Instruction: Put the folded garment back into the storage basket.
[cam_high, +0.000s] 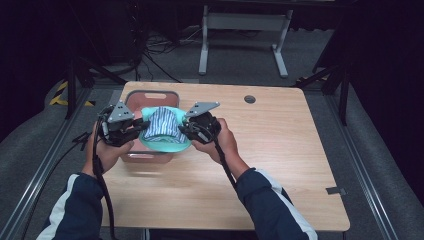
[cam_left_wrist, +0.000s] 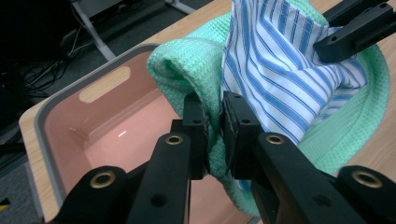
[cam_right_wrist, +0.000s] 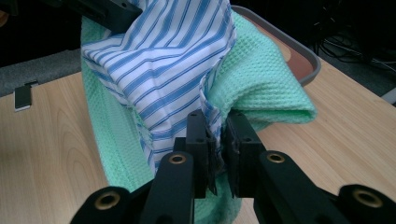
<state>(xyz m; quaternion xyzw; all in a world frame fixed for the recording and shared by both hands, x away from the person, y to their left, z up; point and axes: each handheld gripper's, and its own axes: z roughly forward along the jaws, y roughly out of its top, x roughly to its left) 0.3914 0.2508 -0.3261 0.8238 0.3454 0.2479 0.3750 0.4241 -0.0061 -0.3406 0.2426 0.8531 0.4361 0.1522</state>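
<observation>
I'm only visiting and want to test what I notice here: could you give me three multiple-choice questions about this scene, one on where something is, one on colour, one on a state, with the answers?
1. Where is the pink bin?
A. at the table's left side
B. on the floor
C. at the table's right edge

2. What colours are the two cloths?
A. red, and black checks
B. plain green, and blue-and-white stripes
C. yellow, and grey dots

3. How do the grippers stand?
A. both wide open
B. one open, one shut
C. both shut on cloth

Answers: 1 A, the bin sits on the tabletop's left part. 2 B, a green towel wraps a striped cloth. 3 C, the left gripper and the right gripper each pinch fabric.
</observation>
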